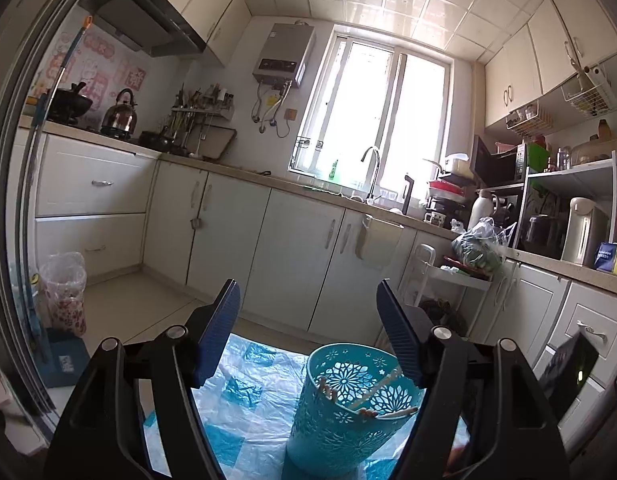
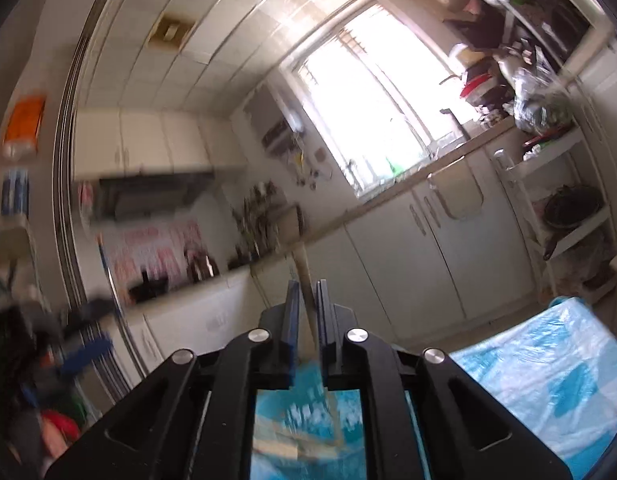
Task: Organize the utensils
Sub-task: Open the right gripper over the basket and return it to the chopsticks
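Your right gripper (image 2: 304, 286) has its jaws nearly together, a narrow gap between them, with a pale wooden stick (image 2: 304, 280) standing in that gap and rising past the fingertips; whether the pads press on it you cannot tell, since the view is blurred. Below those jaws lies a blur of teal with pale sticks across it, and to the right the blue-and-white plastic sheet (image 2: 548, 368) covers the table. Your left gripper (image 1: 308, 312) has its jaws spread wide, nothing between the blue ribbed pads (image 1: 220, 320). Just beneath it, nearer the right finger, stands the teal cutout basket (image 1: 344, 412) on the same sheet (image 1: 244, 376), upright, with several wooden utensils (image 1: 372, 396) lying slantwise inside, their ends resting against the rim. Beyond the table run white base cabinets (image 1: 296, 256), a counter with a sink tap (image 1: 372, 168) under a bright window (image 1: 372, 112), a kettle (image 1: 120, 114) on the stove at left, and crowded shelves at right.
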`<move>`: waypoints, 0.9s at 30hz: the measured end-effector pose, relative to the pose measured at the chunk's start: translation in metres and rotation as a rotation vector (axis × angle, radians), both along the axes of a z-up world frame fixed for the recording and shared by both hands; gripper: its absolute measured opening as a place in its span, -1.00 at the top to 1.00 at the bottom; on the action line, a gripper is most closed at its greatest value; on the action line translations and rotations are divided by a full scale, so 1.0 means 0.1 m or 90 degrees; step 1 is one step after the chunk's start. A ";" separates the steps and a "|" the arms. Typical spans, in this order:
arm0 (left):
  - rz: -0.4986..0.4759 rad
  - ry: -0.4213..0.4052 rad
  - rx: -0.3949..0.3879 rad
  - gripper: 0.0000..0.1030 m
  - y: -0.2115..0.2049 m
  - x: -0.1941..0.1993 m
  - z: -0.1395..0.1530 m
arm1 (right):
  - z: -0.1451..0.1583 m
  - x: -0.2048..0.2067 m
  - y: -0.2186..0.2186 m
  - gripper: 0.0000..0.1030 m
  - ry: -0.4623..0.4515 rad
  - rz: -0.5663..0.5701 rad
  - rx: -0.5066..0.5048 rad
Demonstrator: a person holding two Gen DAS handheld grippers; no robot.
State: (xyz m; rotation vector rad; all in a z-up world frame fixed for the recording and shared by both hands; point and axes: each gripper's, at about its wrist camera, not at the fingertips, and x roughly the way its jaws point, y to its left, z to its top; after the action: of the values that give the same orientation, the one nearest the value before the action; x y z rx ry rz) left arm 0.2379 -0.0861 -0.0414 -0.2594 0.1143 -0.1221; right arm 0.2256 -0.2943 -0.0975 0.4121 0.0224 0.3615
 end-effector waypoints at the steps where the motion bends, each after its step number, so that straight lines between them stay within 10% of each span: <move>1: 0.002 0.002 0.001 -0.31 0.01 0.00 -0.01 | -0.04 -0.03 0.02 0.49 0.017 0.005 -0.009; 12: 0.022 0.042 0.008 -0.44 0.19 -0.08 -0.20 | -0.45 -0.61 0.40 -0.04 0.273 -0.003 -0.140; 17: 0.017 0.102 0.034 -0.46 0.25 -0.10 -0.44 | -0.95 -0.33 0.67 0.43 0.445 0.013 -0.230; 27: -0.011 0.169 0.073 -0.50 0.23 -0.06 -0.71 | -1.12 -0.24 0.85 0.62 0.506 0.037 -0.295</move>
State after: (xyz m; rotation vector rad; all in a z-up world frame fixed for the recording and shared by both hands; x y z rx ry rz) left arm 0.2316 -0.0630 -0.1125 -0.1593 0.3855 -0.0971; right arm 0.2014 -0.2088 -0.2099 0.0721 0.8795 0.2206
